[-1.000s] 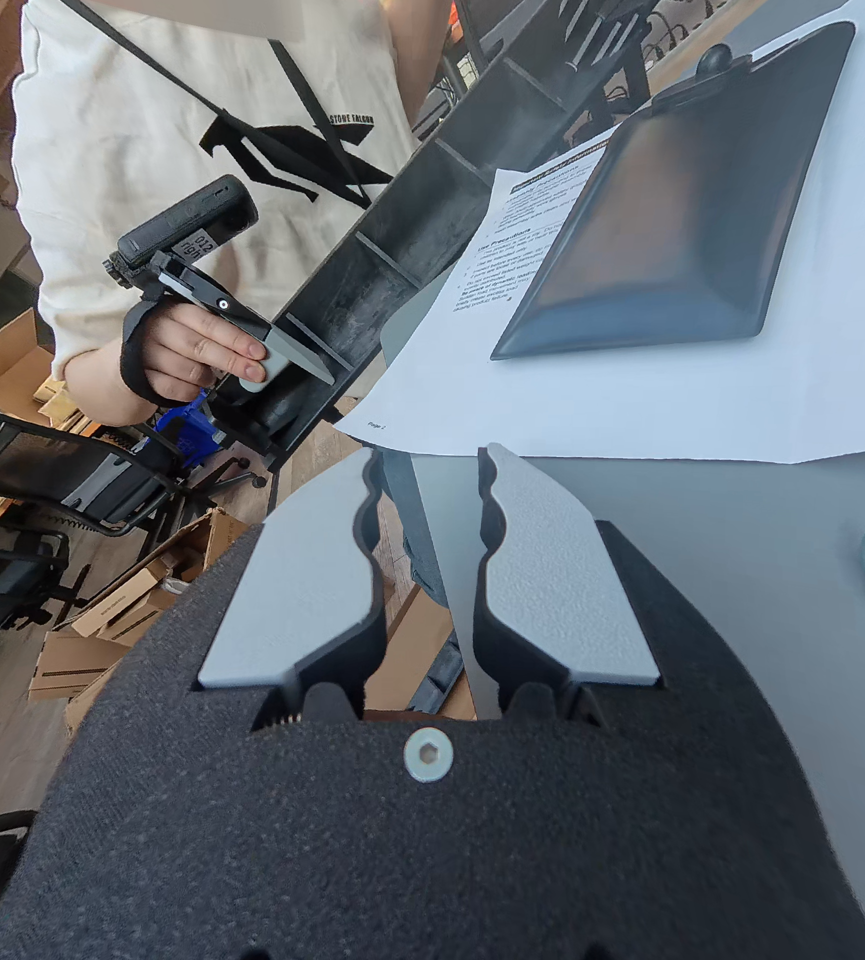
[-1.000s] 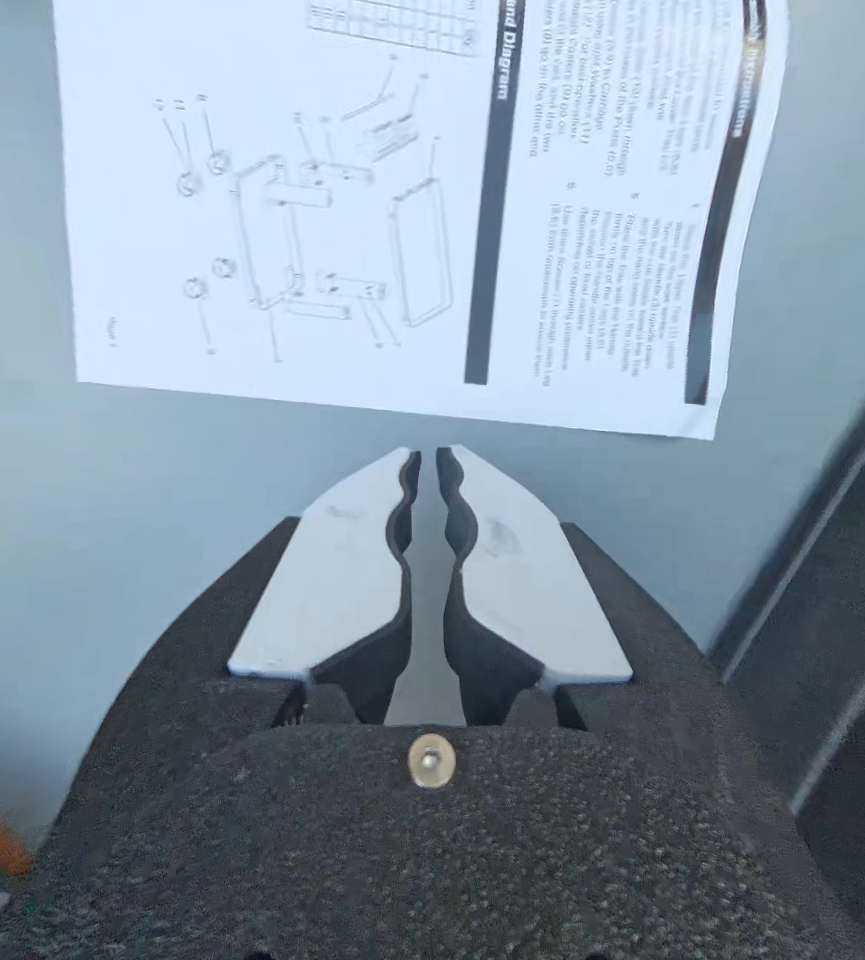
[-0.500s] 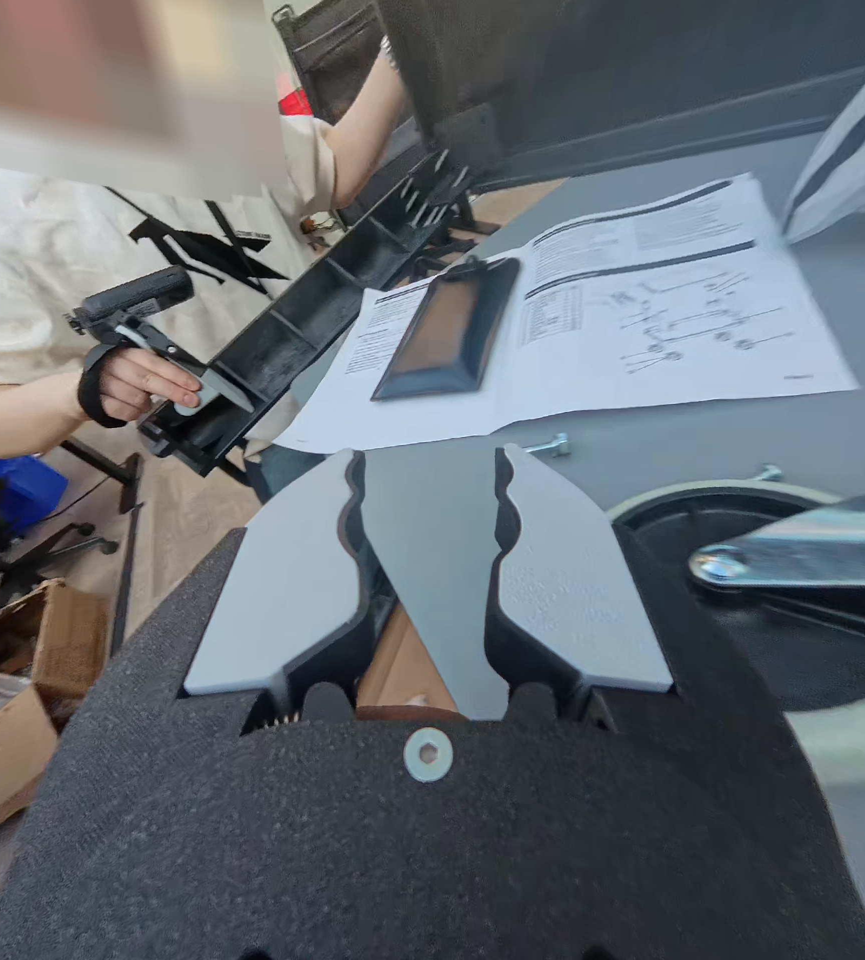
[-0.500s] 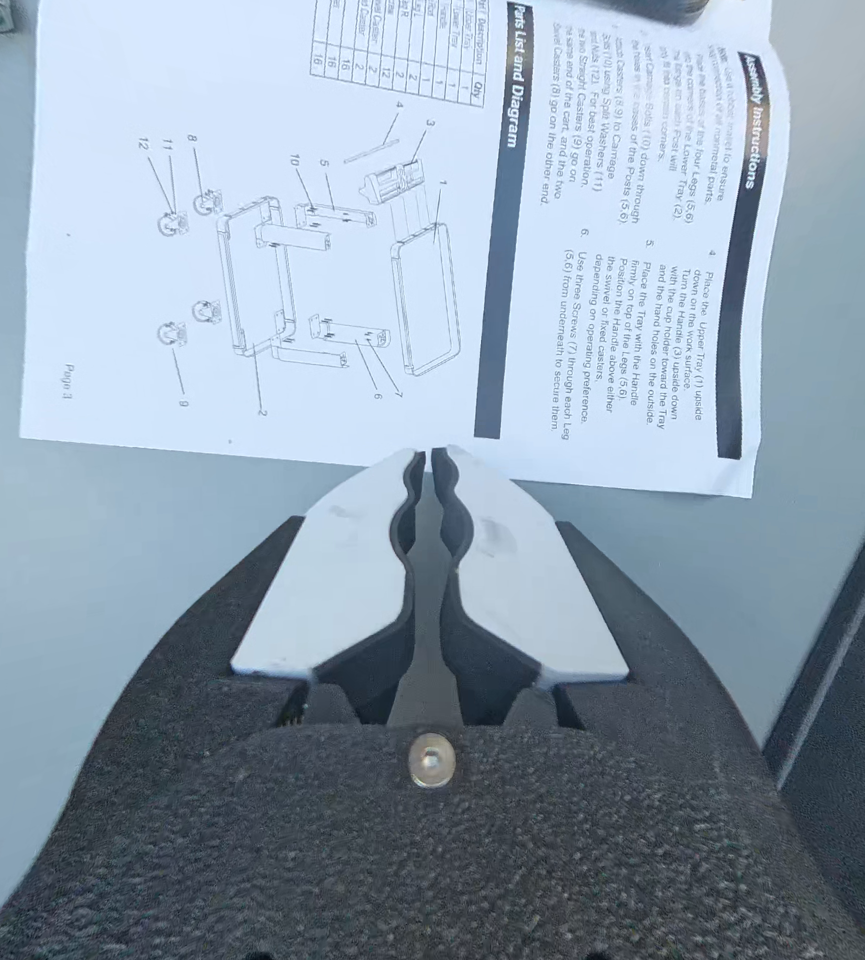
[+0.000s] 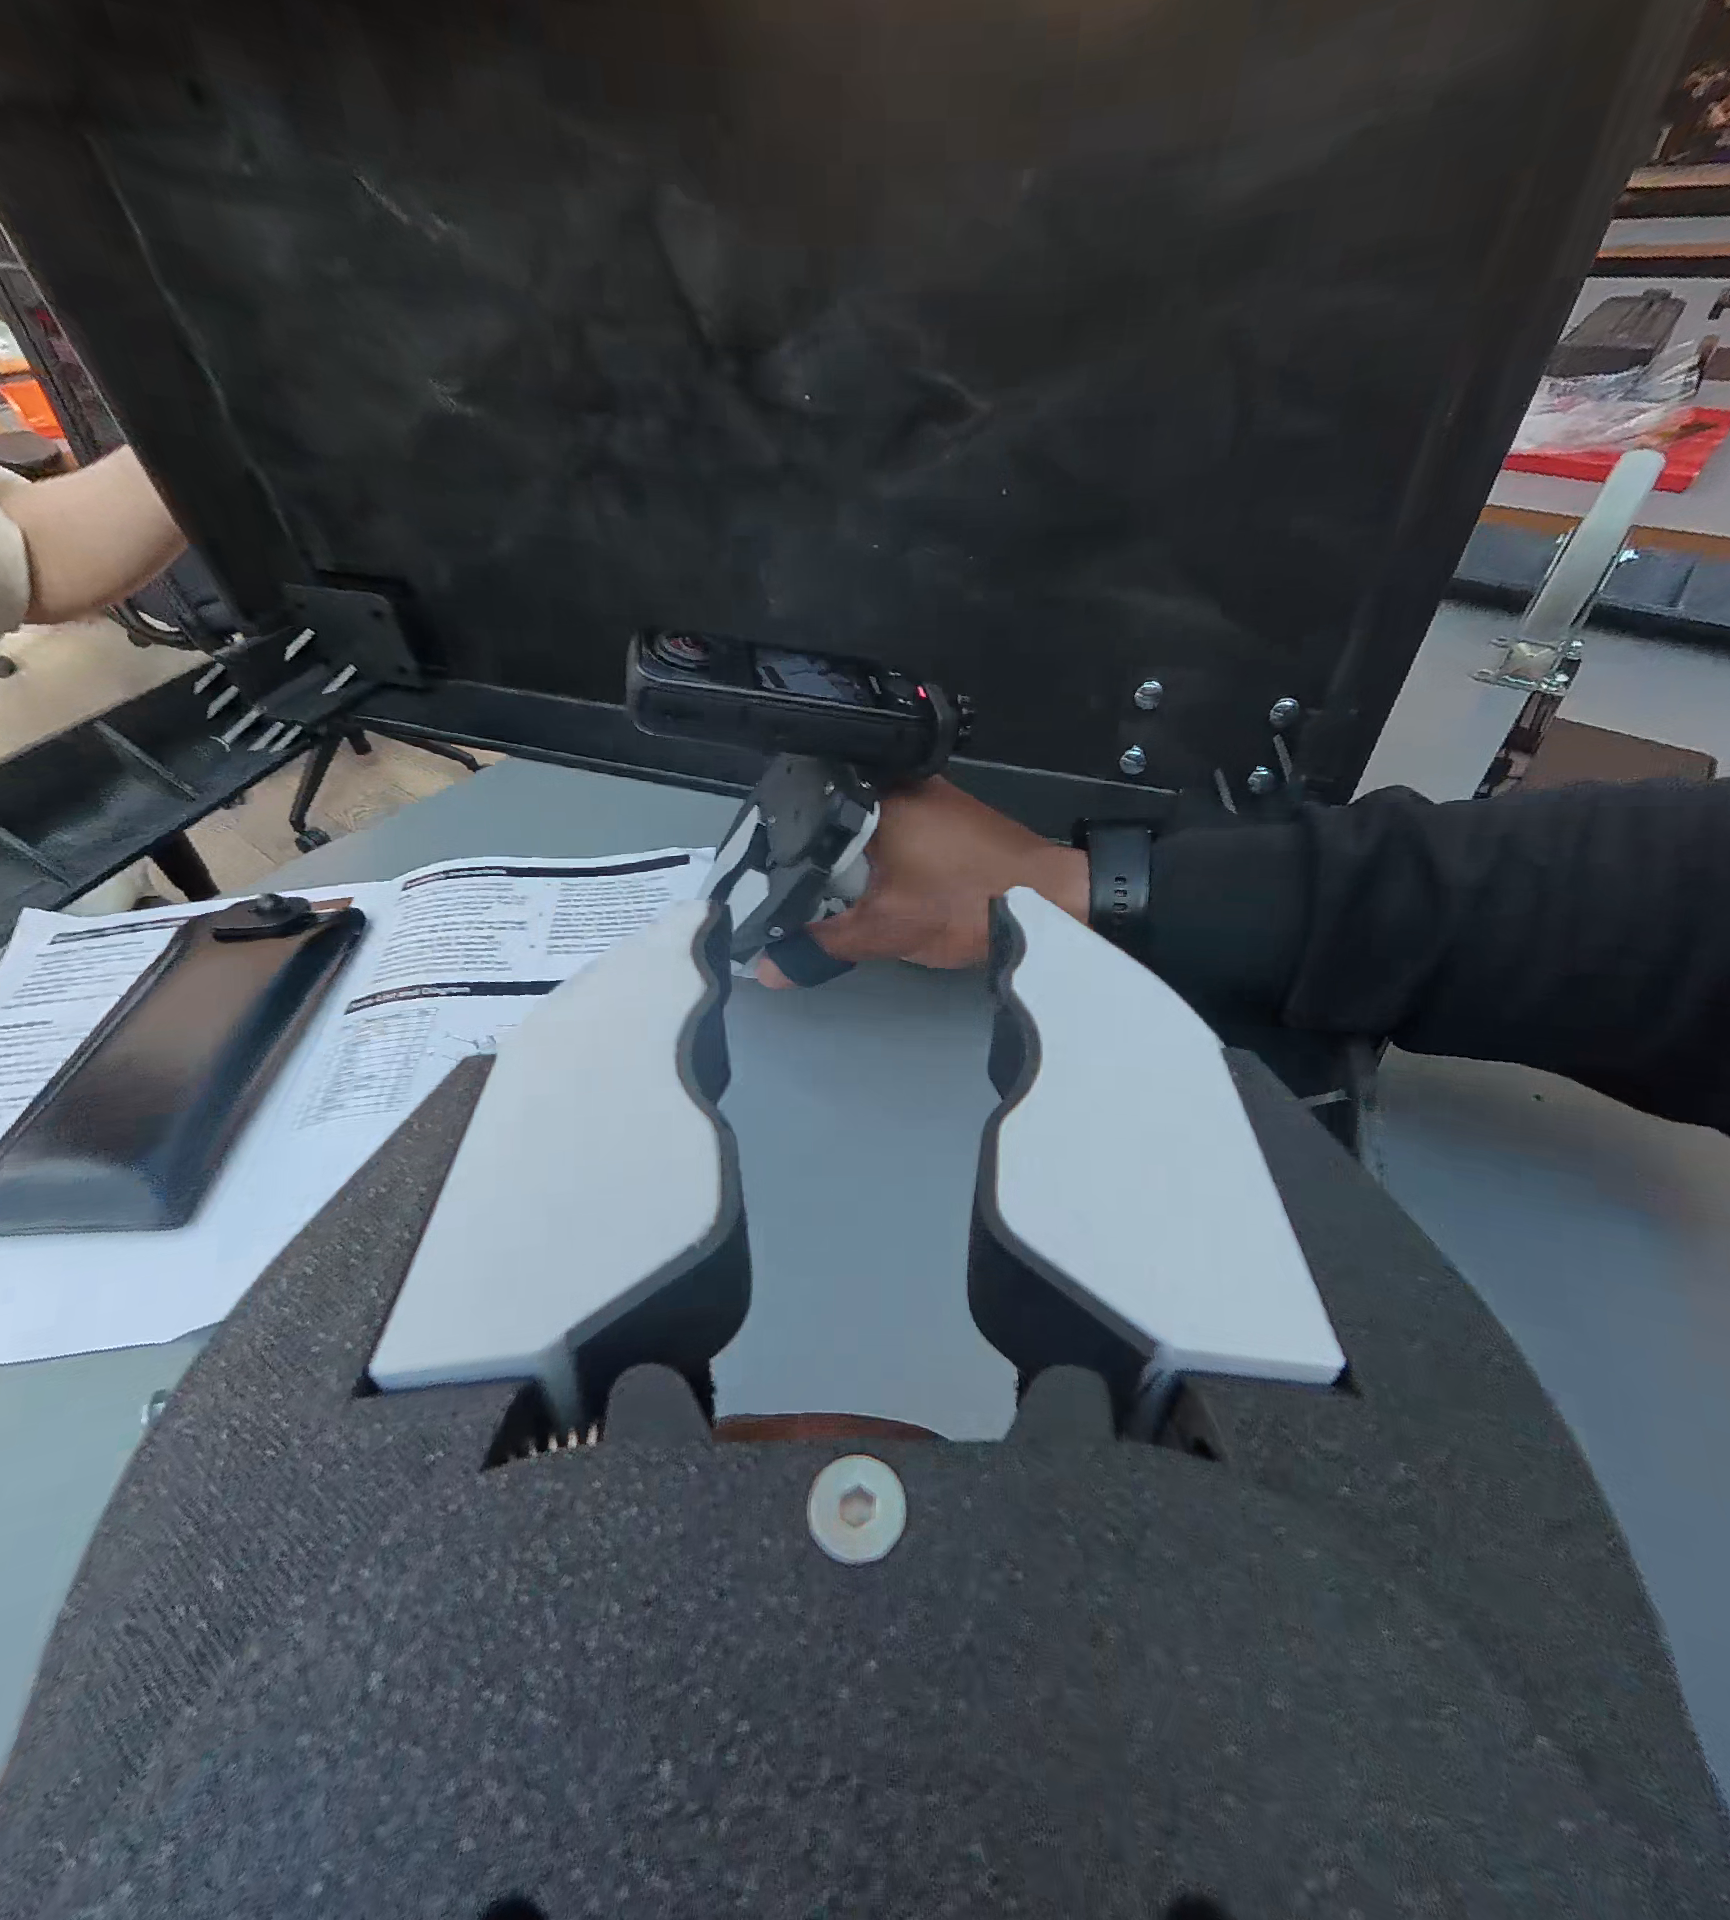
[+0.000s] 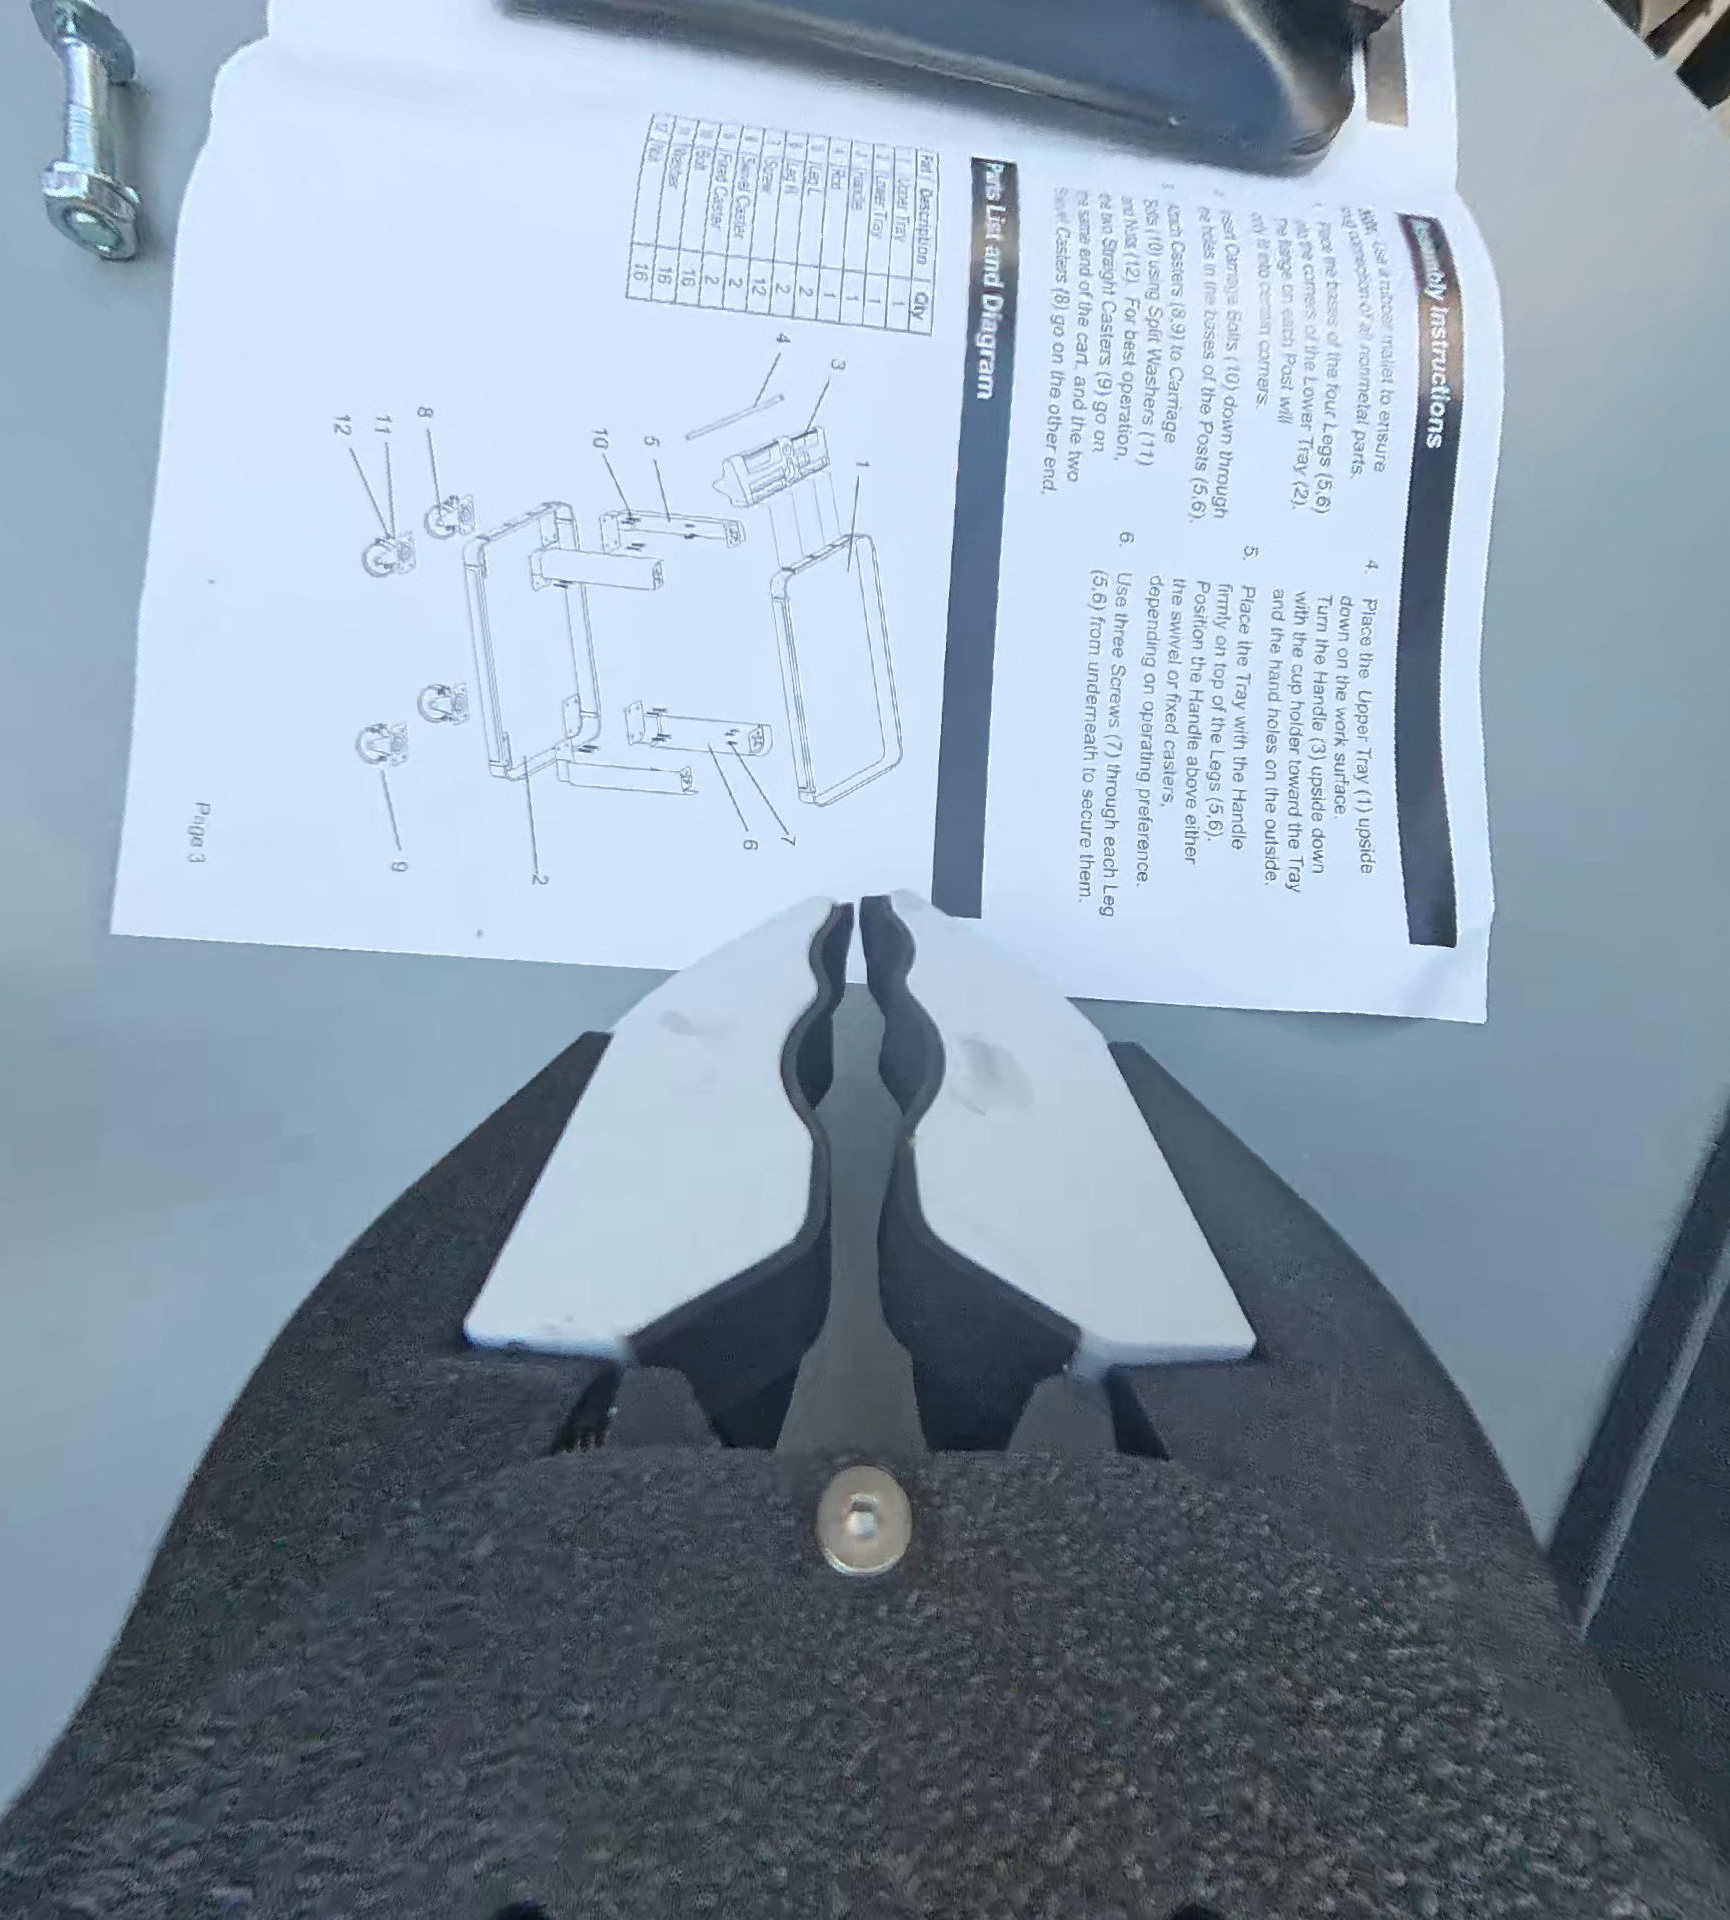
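Swung round since a second ago, the left hand-held gripper [image 5: 856, 935] now faces a big black panel [image 5: 840, 343] instead of the person in the cream shirt, and its jaws have spread wider; nothing sits between them but bare grey worktop [image 5: 850, 1195]. Just past its fingertips, at centre frame, a hand [image 5: 928, 899] in a black sleeve grips the right hand-held gripper [image 5: 736, 935], camera mounted on top. To the left lies the white sheet [image 5: 487, 935] with a dark flat tray-like piece [image 5: 154, 1060] resting on it. An arm [image 5: 61, 551] in a cream sleeve reaches in at the left edge beside the panel.

In the right wrist view, the right hand-held gripper [image 6: 859, 909] has drawn its fingers almost together, pinching nothing, tips hovering over the sheet's [image 6: 632, 623] near edge. That sheet has slid lower and closer in frame. A silver bolt [image 6: 92, 156] lies on the worktop [image 6: 217, 1143] at upper left, apart from the paper; the dark piece [image 6: 944, 73] peeks in along the top.
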`<state>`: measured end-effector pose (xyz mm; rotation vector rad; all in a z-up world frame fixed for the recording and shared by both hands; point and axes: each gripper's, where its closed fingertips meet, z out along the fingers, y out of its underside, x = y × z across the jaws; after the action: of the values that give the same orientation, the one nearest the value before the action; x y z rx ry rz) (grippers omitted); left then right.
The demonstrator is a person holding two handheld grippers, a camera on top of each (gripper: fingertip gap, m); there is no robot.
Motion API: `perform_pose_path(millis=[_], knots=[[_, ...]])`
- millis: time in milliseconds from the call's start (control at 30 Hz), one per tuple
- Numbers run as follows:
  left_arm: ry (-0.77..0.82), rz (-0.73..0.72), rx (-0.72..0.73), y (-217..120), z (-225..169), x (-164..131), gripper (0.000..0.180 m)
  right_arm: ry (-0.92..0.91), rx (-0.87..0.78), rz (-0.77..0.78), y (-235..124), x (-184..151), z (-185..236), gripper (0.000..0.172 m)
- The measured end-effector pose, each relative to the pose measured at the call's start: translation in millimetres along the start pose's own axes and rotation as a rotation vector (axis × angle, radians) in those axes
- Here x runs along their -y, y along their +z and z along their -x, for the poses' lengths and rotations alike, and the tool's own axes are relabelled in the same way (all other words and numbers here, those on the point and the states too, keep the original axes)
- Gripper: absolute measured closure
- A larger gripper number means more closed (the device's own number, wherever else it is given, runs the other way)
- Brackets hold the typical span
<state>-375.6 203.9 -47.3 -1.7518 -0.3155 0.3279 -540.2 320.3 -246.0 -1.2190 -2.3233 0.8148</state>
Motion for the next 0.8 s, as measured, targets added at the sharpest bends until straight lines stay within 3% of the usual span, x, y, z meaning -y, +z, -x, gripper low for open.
perform_pose_path(millis=[167, 267, 433, 667, 800], knots=[[-0.178, 0.007, 0.019, 39.0, -25.7, -15.1, 0.133, 0.017, 0.029, -0.031, -2.1, 5.7, 5.3, 0.169], [-0.236, 0.004, 0.097, 71.2, -14.1, -24.3, 0.134, -0.003, 0.052, -0.038, -0.5, 8.4, 14.7, 0.170], [-0.102, 0.137, 0.356, 118.3, 39.9, -74.2, 0.134, -0.037, 0.069, -0.031, 4.1, 6.6, 23.9, 0.171], [0.162, 0.255, 0.446, 132.8, 51.6, -109.9, 0.135, -0.037, 0.098, -0.025, 10.7, 1.6, 26.8, 0.172], [0.188, 0.234, 0.457, 129.7, 55.3, -111.4, 0.135, -0.028, 0.113, -0.021, 13.4, 0.3, 28.4, 0.171]])
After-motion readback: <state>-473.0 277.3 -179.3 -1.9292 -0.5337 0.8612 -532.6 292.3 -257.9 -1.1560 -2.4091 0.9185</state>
